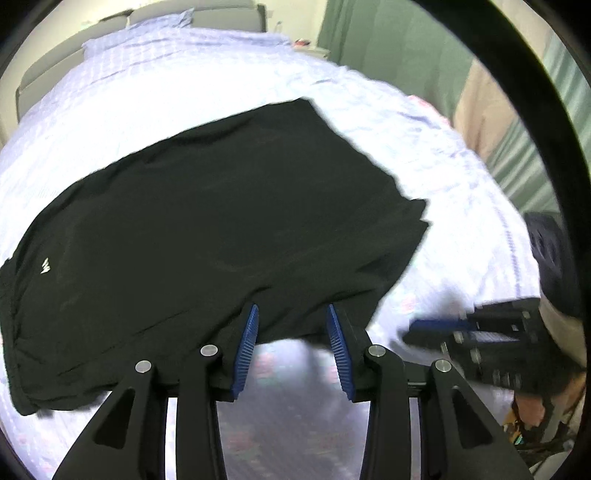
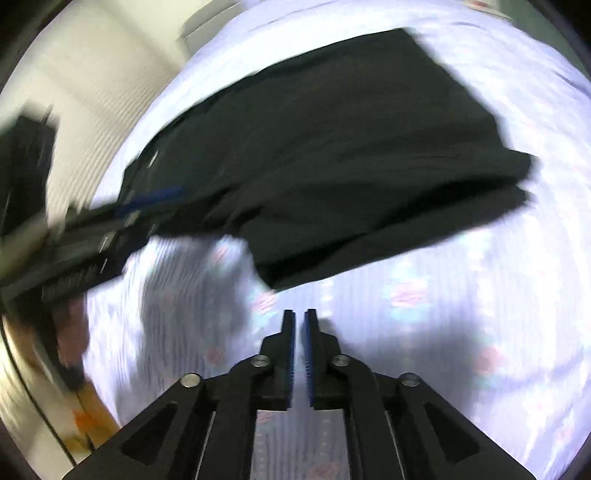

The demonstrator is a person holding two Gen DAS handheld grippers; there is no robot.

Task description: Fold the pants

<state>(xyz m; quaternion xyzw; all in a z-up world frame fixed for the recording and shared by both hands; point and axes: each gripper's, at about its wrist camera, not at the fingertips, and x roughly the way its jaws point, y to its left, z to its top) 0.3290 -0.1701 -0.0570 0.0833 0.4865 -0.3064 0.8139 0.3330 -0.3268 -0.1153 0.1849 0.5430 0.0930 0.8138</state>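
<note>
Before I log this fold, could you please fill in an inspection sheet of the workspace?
Surface: bed with a pale checked sheet, rumpled near the front edge.
Job's things: black pants spread on the bed, partly folded, small white logo at one end.
Clutter: nothing seen.
Grippers: left gripper has its jaws apart at the pants' near edge, not pressing on it; right gripper is nearly closed, nothing between its jaws, short of the pants.
Cables: nothing seen.
Surroundings: green curtain behind the bed, grey headboard, pale wall.
</note>
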